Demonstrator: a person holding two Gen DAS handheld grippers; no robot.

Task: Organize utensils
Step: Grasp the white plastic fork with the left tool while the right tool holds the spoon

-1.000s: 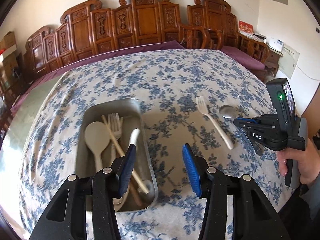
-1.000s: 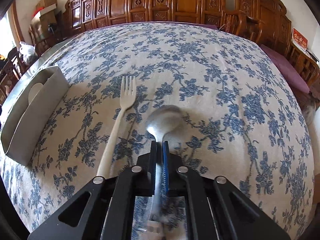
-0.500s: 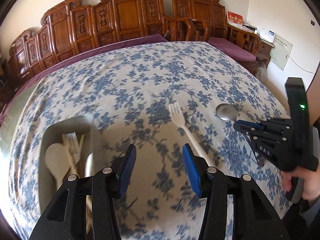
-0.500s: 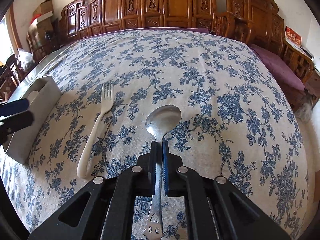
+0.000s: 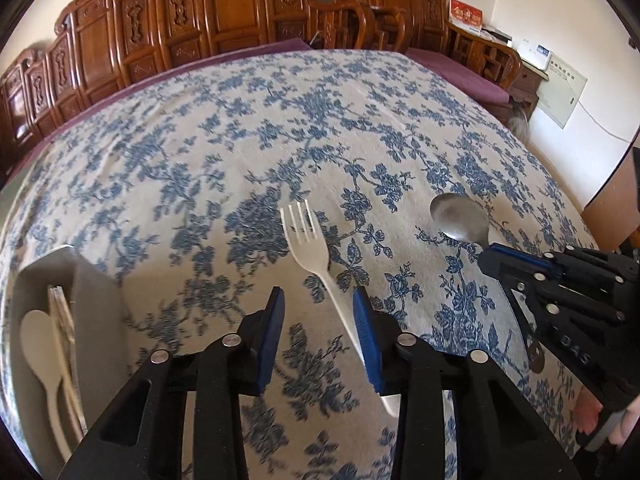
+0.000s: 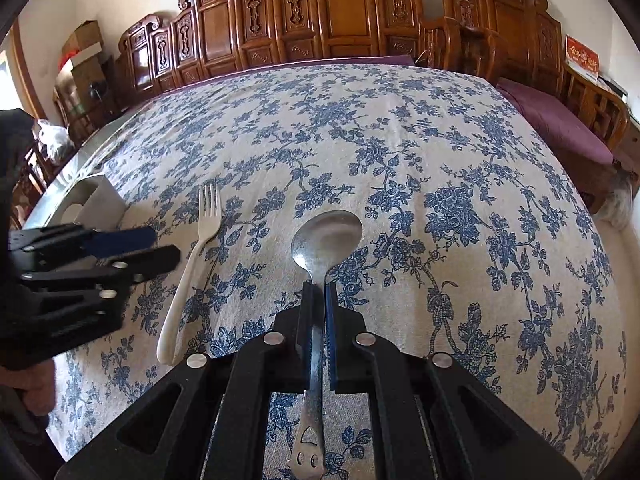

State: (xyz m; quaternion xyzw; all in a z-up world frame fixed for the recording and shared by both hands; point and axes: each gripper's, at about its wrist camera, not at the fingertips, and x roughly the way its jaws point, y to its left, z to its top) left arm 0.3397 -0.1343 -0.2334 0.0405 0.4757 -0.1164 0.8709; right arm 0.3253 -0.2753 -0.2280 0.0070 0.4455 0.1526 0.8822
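A white plastic fork (image 5: pixel 308 236) lies on the flowered tablecloth with its tines pointing away. My left gripper (image 5: pixel 318 304) hangs over the fork's handle, and its jaws are closing. The handle runs between them close to the right pad, which hides part of it; the left pad stands apart from it. From the right wrist view, the fork (image 6: pixel 206 220) lies left of centre, with the left gripper (image 6: pixel 160 246) beside its handle. My right gripper (image 6: pixel 319 292) is shut on the handle of a metal spoon (image 6: pixel 326 236). In the left wrist view the spoon (image 5: pixel 456 220) sticks out of the right gripper (image 5: pixel 492 256).
A grey metal tray (image 5: pixel 92 308) stands at the left edge and holds a white spoon (image 5: pixel 38 340) and other utensils. The right wrist view shows the tray (image 6: pixel 100 200) behind the left gripper. Carved wooden chairs (image 5: pixel 240 12) line the table's far side. A hand (image 5: pixel 628 424) holds the right gripper.
My left gripper has swung right from above the tray to over the fork, and its jaws have narrowed. The right gripper has kept its grip on the spoon and shifted slightly.
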